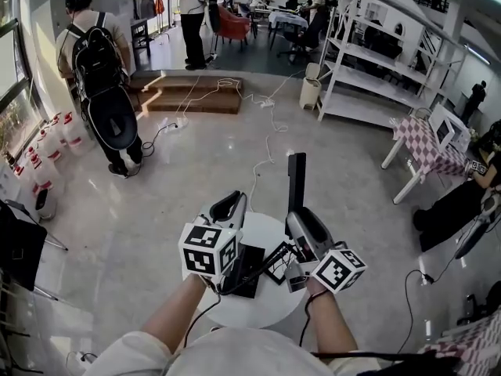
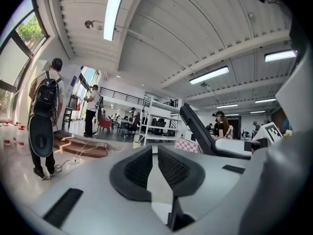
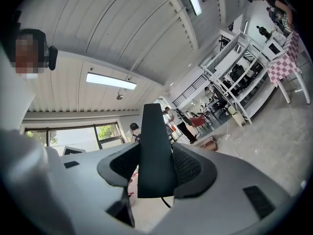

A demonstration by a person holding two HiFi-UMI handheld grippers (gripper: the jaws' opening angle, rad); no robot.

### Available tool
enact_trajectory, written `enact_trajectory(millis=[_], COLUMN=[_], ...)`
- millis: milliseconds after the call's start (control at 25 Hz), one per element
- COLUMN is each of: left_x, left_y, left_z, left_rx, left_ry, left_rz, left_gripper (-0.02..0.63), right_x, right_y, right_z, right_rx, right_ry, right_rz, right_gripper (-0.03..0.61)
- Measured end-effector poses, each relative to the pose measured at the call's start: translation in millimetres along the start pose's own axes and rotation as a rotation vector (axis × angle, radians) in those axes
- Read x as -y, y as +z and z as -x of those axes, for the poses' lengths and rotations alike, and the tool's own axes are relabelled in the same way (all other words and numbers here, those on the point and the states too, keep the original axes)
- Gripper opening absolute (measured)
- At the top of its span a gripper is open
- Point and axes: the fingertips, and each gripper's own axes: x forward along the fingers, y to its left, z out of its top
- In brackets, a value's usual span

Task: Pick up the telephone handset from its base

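Black handset [image 1: 296, 178], black base [image 1: 249, 269] on white round table [image 1: 266, 308], red-and-white checked cloth [image 1: 427, 143] well right of the table

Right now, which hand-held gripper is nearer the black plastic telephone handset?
Right. The right hand-held gripper is clamped on the black plastic telephone handset; the left hand-held gripper, shut and empty, sits beside it without touching.
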Motion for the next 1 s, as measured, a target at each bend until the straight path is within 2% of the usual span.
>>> enact_trajectory(millis=[240,600,880,1000], left_x=[2,2,3,2], left_y=[-9,-20,-27,-28], left_z=[2,4,-1,-1], left_rx=[-0.017,-0.039,-0.053,-0.056], left_ry=[0.002,-0.002,-0.004,-0.007], left_rz=[0.006,0.019,0.023,0.021], left_gripper=[0.049,0.046,0.046,0.046], right_x=[-6,-6,-4,-4], right_y=[3,-1,-3,-6], right_z=[-3,2,0,-2], right_rx=[0.006,0.065,0.054,0.051], right_ry=[0.012,0.036,0.048,0.072], right_rz=[0.020,-0.046,-0.042,-0.078], right_gripper=[0.229,0.232,0.232,0.232])
